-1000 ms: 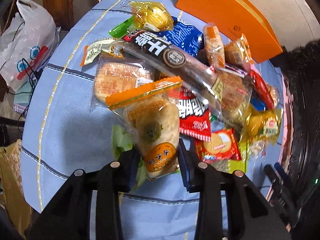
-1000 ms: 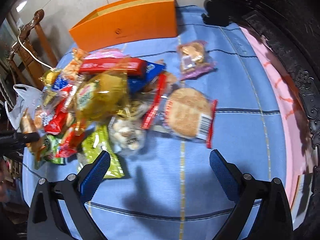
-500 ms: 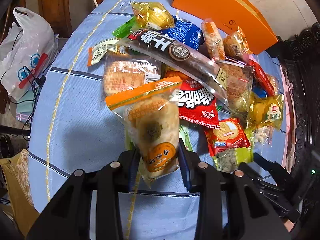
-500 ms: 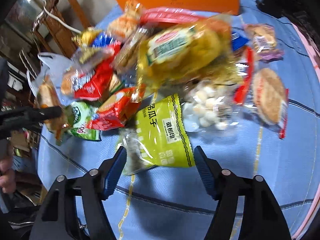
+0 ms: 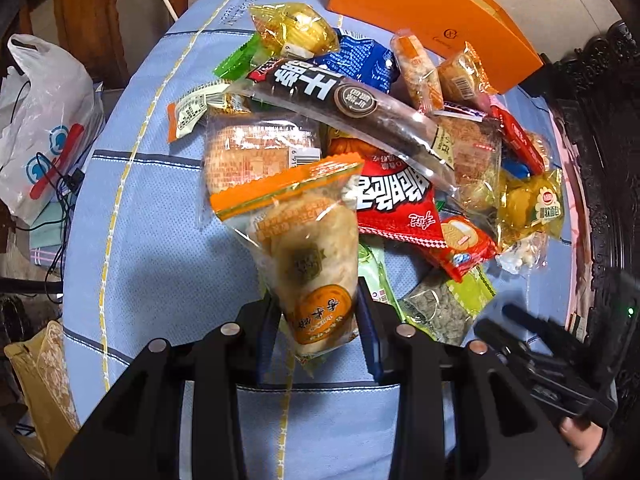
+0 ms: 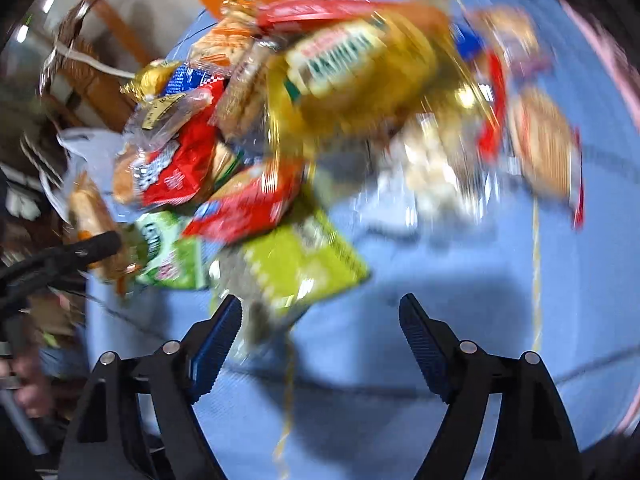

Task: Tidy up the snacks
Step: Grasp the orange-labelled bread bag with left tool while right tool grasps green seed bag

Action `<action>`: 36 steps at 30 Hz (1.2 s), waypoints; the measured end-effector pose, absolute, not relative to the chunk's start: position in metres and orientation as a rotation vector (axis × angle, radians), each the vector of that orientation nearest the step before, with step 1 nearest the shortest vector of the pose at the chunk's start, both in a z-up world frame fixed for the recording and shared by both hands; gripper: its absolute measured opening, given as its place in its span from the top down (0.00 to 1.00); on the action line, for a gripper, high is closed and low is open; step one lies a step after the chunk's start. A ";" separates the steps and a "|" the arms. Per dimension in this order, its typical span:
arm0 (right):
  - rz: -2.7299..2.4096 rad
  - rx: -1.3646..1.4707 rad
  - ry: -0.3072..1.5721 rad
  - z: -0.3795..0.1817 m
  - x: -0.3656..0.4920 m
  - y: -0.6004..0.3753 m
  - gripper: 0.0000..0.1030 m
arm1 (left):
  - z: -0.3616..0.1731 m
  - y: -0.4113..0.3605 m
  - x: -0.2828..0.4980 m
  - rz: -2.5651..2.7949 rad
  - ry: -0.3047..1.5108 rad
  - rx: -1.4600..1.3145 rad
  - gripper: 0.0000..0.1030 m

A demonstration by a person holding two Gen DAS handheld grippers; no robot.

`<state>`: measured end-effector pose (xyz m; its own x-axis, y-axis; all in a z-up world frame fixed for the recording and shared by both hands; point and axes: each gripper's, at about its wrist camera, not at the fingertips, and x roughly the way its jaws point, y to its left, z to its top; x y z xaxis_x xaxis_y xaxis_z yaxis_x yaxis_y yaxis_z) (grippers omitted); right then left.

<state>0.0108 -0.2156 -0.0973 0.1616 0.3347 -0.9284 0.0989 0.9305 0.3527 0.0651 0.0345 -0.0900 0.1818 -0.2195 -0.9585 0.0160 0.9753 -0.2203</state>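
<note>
Left claw point(image 5: 318, 330) over blue tablecloth point(image 5: 160, 240) (wooden chair point(image 5: 88, 12) behind).

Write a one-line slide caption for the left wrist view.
Left hand-held gripper shut on an orange-topped pastry packet above a heap of snacks on a blue tablecloth.

One flat orange cardboard box point(image 5: 432, 12). One long dark brown snack bar in clear wrap point(image 5: 348, 108). One blue foil packet point(image 5: 356, 64). One large red packet with white lettering point(image 5: 392, 204). Two black two-finger grippers: left point(image 5: 316, 336), right point(image 6: 320, 328). One white plastic bag point(image 5: 44, 128).
</note>
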 end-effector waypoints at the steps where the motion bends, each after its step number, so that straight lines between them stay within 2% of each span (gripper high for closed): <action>1: 0.182 0.389 1.422 -0.099 0.008 -0.213 0.21 | -0.090 0.035 0.065 -0.172 1.379 -0.173 0.66; 12: -0.027 0.368 1.425 -0.110 0.038 -0.154 0.20 | -0.088 0.053 0.063 -0.232 1.364 -0.129 0.66; 20: -0.168 0.138 1.430 -0.120 0.063 -0.106 0.22 | -0.090 0.055 0.063 -0.297 1.361 -0.115 0.66; 24: -0.098 0.137 1.437 -0.114 0.049 -0.118 0.40 | -0.086 0.058 0.065 -0.309 1.344 -0.117 0.66; 36: -0.006 0.360 1.363 -0.084 -0.021 -0.214 0.42 | -0.080 0.064 0.062 -0.323 1.317 -0.135 0.66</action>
